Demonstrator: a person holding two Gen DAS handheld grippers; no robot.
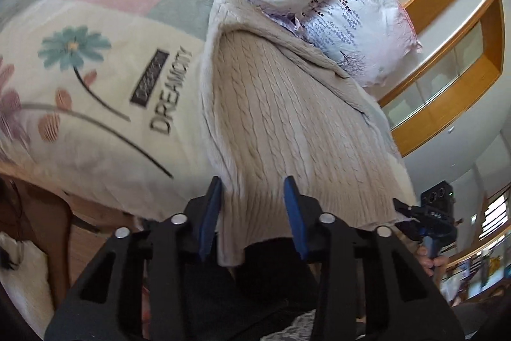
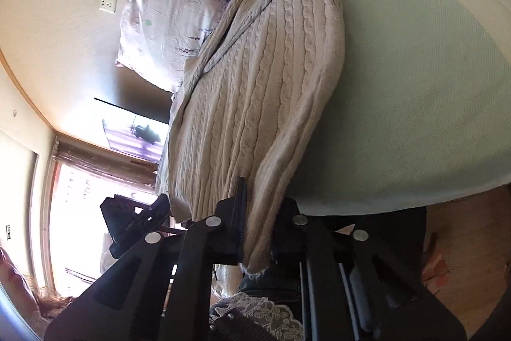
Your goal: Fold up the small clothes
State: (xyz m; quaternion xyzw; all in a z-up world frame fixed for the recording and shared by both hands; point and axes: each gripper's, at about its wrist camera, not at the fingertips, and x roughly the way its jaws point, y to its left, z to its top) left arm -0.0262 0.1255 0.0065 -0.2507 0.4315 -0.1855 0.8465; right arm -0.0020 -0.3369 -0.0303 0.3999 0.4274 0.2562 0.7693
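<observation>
A beige cable-knit sweater [image 1: 281, 117] lies lengthwise on the bed, its hem hanging over the near edge. In the left wrist view my left gripper [image 1: 254, 203] is open, its blue fingers [image 1: 210, 213] straddling the hem's left corner without pinching it. The right gripper [image 1: 412, 213] shows at the sweater's right hem corner. In the right wrist view the sweater [image 2: 255, 91] runs away from me, and my right gripper [image 2: 265, 206] is shut on its hem edge, the cloth pinched between the black fingers [image 2: 239, 213]. The left gripper [image 2: 140, 219] shows at the lower left.
The bed has a floral "DREAMCITY" quilt [image 1: 95, 85] and a pale green sheet [image 2: 415, 85]. Two patterned pillows [image 1: 351, 15] lie at the head. A wooden-framed window [image 1: 447, 79] and wood floor [image 2: 456, 245] surround the bed. Lace fabric [image 2: 265, 315] lies below the right gripper.
</observation>
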